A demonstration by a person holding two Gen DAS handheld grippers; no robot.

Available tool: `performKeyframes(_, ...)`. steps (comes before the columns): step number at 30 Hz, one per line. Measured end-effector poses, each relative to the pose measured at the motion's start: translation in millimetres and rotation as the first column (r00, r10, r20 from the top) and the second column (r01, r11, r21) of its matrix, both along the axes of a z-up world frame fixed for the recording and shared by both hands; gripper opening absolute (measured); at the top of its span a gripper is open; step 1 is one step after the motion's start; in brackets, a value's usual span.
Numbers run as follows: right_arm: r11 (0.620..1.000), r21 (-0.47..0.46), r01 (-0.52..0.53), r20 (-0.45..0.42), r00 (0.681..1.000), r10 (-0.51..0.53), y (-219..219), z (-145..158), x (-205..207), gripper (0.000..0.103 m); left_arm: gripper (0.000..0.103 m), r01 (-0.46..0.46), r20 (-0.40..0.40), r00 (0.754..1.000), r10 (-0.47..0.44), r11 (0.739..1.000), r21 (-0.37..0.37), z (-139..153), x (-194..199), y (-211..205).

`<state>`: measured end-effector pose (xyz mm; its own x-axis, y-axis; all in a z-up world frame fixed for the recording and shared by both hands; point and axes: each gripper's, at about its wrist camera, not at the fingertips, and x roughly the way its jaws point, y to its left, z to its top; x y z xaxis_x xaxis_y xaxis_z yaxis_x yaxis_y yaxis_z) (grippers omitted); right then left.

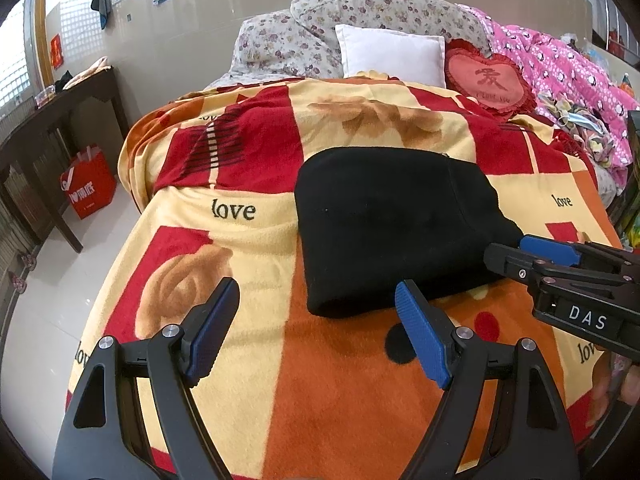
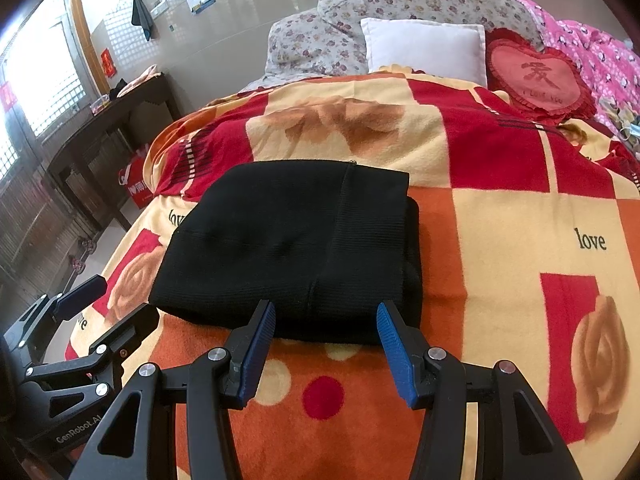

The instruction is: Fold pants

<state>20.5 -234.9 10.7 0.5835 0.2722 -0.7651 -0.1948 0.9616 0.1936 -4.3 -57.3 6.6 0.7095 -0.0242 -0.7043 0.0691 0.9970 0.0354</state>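
The black pants [image 1: 396, 224] lie folded into a compact rectangle on the patterned blanket [image 1: 248, 240]; they also show in the right wrist view [image 2: 288, 252]. My left gripper [image 1: 318, 300] is open and empty, just in front of and left of the bundle's near edge. My right gripper [image 2: 326, 316] is open and empty, its tips at the bundle's near edge. The right gripper shows in the left wrist view [image 1: 512, 250] beside the bundle's right side. The left gripper shows in the right wrist view [image 2: 104, 300] at the lower left.
The blanket [image 2: 500, 220] covers a bed. A white pillow [image 1: 392, 54], a red heart cushion [image 1: 486, 80], floral pillows [image 1: 360, 12] and pink bedding [image 1: 560, 64] lie at the far end. A dark wooden table [image 1: 60, 120] and a red bag [image 1: 88, 180] stand left.
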Motion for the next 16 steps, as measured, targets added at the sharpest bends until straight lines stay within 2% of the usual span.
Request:
performKeyframes(10,1.000,0.001,0.011,0.000,1.000,-0.011,-5.5,-1.6,-1.5,0.051,0.081,-0.006,-0.007,1.000,0.006,1.000,-0.008,-3.5,-1.5,1.5)
performKeyframes(16,0.997,-0.018,0.070,0.030,0.997,-0.069,-38.6,-4.1,-1.3,0.051,0.081,-0.023,-0.015,1.000,0.023,0.999,-0.042,-7.4,0.6,13.4)
